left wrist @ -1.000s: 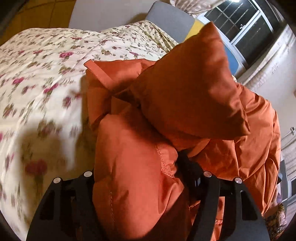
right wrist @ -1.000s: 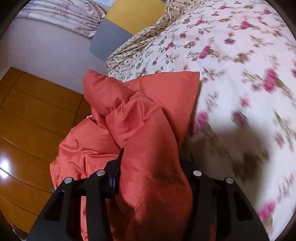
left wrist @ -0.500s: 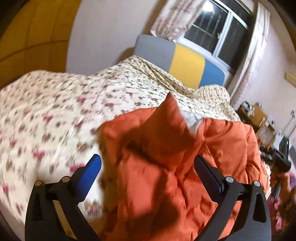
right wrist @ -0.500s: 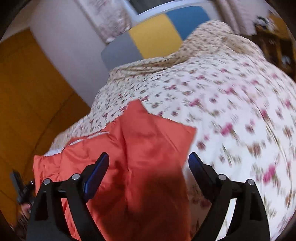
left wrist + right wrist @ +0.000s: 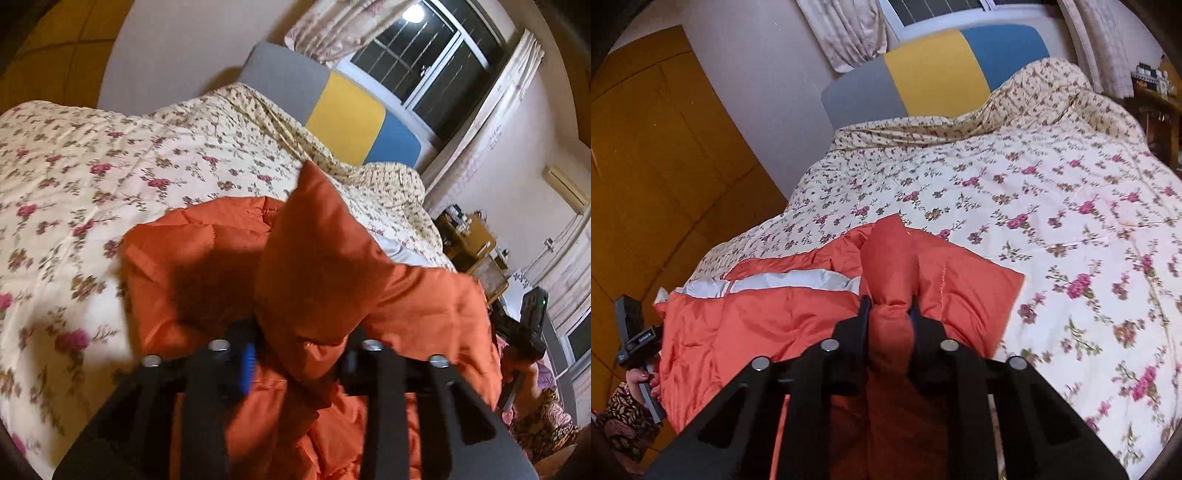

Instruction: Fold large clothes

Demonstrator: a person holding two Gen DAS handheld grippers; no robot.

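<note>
An orange padded jacket with a pale grey lining lies bunched at the near edge of a flowered bed. My left gripper has its jaws closing on a raised peak of the orange fabric, which fills the gap between the pads. In the right wrist view my right gripper is likewise closing its jaws, and a thick roll of the jacket is pinched between them. Both pinched folds stand up above the rest of the garment.
The bed's flowered quilt spreads beyond the jacket. A grey, yellow and blue headboard and a dark window are behind. A wooden wardrobe is at left. A person's hand holding a gripper handle is at lower left.
Both grippers let go of the jacket and stood wide open half a second ago. Now both have closed again on fresh folds of orange fabric, and both views have risen.
</note>
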